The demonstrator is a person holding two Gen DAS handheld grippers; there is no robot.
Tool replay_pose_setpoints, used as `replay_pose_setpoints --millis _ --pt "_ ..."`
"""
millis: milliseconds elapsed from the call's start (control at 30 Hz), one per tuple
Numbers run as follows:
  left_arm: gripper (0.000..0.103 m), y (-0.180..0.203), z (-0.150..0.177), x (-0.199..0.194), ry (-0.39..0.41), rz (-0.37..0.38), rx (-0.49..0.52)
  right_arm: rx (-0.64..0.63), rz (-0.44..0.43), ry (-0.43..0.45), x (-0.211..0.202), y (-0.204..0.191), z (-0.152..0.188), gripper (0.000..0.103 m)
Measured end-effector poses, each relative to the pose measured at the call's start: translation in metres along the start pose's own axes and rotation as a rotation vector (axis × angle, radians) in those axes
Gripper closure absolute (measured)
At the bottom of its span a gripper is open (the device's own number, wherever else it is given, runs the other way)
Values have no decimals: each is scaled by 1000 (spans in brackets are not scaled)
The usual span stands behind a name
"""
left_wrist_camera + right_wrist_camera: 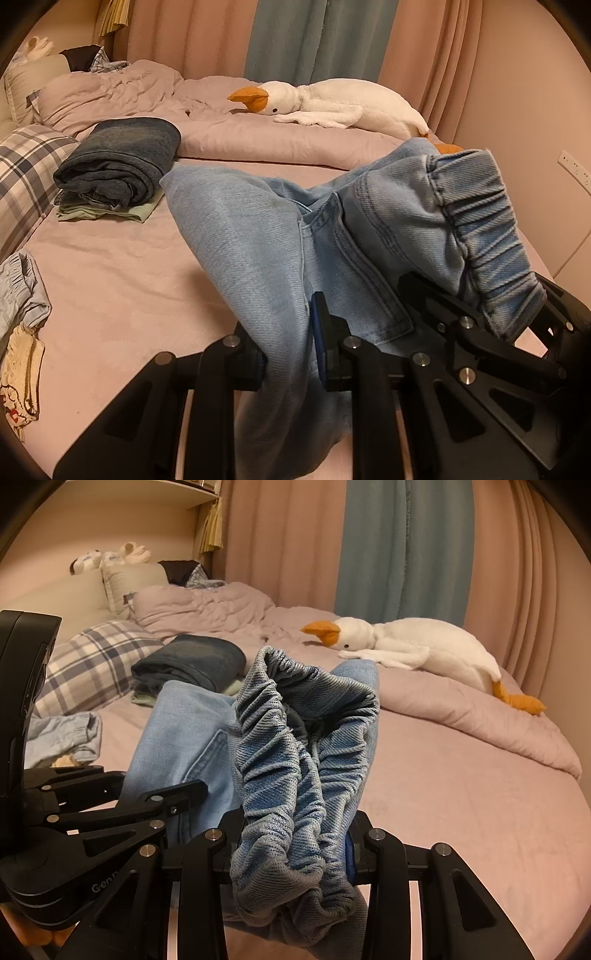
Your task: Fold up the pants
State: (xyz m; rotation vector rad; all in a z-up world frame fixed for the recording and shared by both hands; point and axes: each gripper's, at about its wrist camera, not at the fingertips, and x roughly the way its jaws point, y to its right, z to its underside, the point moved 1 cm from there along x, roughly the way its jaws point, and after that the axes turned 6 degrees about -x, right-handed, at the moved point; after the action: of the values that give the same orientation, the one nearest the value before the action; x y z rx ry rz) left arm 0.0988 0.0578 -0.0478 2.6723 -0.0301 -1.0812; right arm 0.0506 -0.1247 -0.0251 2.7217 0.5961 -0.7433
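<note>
Light-blue pants (258, 236); white goose (332, 107), orange beak; plaid pillow (26, 166).

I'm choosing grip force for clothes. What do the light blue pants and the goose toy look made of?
Pants: apparently denim, matte, with visible diagonal twill weave, stitched seams and a gathered elastic waistband. Goose toy: looks like soft white plush, fuzzy nap, with orange fabric beak.

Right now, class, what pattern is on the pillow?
Blue and white plaid; the pillow shows best in the right wrist view.

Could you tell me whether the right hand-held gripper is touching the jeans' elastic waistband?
Touching: the right wrist view shows the right hand-held gripper clamping the bunched elastic waistband.
</note>
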Motion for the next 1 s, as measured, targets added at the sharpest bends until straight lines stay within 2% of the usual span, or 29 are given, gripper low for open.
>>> replay_pose_setpoints --millis 1000 --pt "87 -12 -16 43 -39 -6 3 17 -3 -36 37 5 -6 64"
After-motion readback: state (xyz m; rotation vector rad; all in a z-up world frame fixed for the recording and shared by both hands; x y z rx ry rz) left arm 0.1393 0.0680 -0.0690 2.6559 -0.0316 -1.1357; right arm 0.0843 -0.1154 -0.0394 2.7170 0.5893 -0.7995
